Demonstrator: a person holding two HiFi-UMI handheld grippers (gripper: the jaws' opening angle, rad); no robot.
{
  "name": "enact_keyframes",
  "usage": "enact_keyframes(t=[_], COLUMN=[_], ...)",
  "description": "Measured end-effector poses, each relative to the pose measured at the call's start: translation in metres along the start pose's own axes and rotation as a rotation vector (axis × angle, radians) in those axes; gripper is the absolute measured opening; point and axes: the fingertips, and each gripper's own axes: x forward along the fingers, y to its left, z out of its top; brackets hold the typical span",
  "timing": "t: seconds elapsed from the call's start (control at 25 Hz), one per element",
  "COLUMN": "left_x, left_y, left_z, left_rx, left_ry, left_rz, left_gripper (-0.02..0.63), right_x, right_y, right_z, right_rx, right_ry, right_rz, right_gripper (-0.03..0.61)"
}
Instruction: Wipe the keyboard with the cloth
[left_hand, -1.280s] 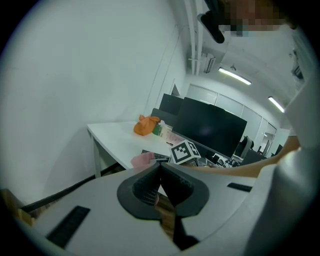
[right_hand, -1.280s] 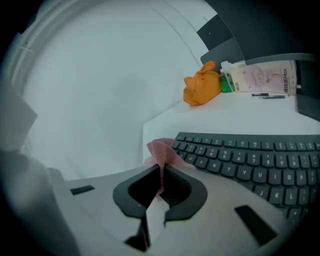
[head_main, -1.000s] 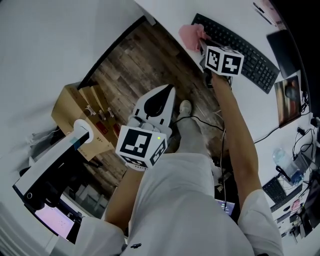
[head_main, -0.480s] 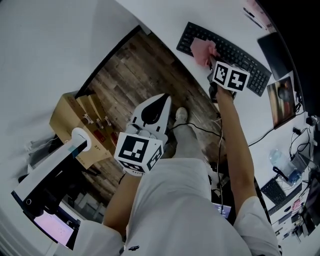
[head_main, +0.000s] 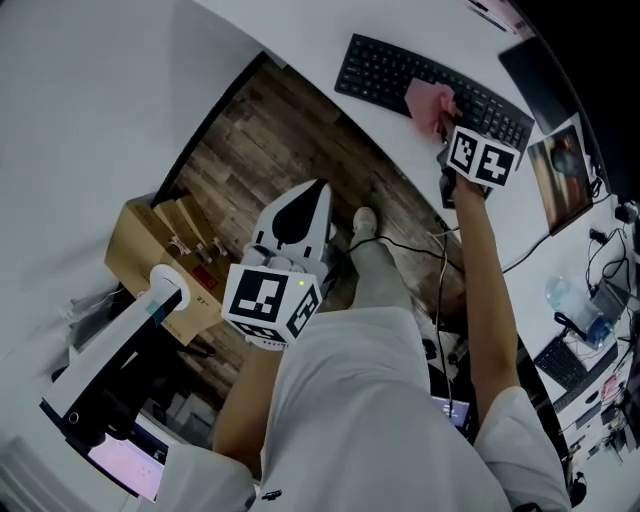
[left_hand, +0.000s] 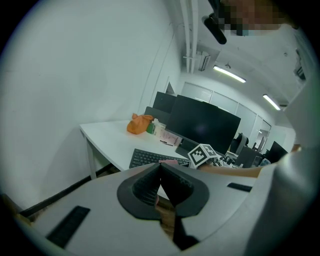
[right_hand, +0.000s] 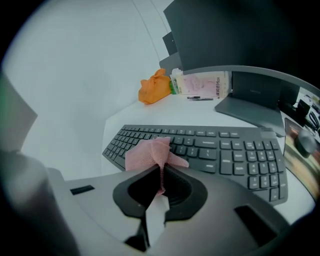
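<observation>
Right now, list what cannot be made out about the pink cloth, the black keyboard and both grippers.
Contact of pink fabric cloth with black keyboard: hidden under the cloth's folds, right gripper view.
Key legends: too small, every view.
Jaws of right gripper: behind its marker cube, head view.

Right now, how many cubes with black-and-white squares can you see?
2. One cube sits on the left gripper, over the wooden floor. The other cube sits on the right gripper, next to the pink cloth on the keyboard. None looks hidden.
</observation>
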Motion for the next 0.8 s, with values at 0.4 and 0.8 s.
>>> enact_keyframes(t=[0.4,0.8], left_x=[0.011,0.022], left_y=[-0.014,-0.023], left_z=[0.002,0.004], left_rx=[0.014,0.027], left_ry=[0.011,0.021], left_rz=[-0.041,-0.056], left_gripper=[0.018,0.018], right_x=[-0.041,-0.075], right_y=[-0.063,-0.129], right_z=[-0.023,-0.038], right_rx=[0.062,0.126], right_ry=[0.005,-0.004], right_rz=[-0.091,-0.19], right_gripper=[0.025,0.025])
